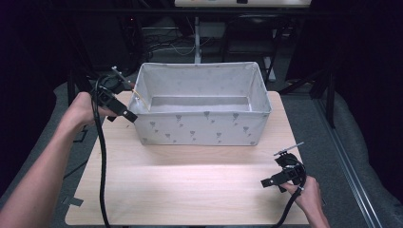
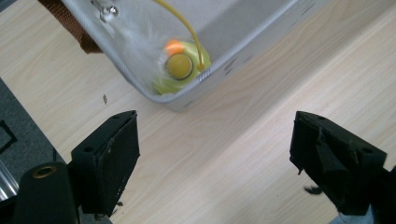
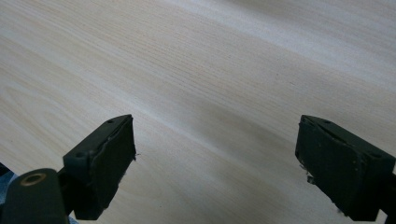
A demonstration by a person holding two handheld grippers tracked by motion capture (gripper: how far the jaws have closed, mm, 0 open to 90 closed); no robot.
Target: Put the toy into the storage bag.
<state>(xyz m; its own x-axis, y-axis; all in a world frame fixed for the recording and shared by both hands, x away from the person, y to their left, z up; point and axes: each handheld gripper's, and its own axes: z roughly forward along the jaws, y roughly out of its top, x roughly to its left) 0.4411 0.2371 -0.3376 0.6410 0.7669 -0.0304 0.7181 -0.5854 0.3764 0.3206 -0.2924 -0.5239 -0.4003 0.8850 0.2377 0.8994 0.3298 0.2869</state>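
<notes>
Light wood-grain tabletop (image 1: 190,185). Dark floor beyond, cables (image 1: 166,45) and a white stand leg (image 1: 196,42).

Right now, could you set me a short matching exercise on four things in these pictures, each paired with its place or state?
Things:
1. fabric bin
2. yellow-green toy
3. left gripper
4. right gripper

Places or states:
a. open over bare wood at the table's near right
b. lies inside the bin, in a corner
c. stands at the far middle of the table
d. open, with nothing between its jaws, beside the bin's left end

Pairs: 1-c, 2-b, 3-d, 4-a
</notes>
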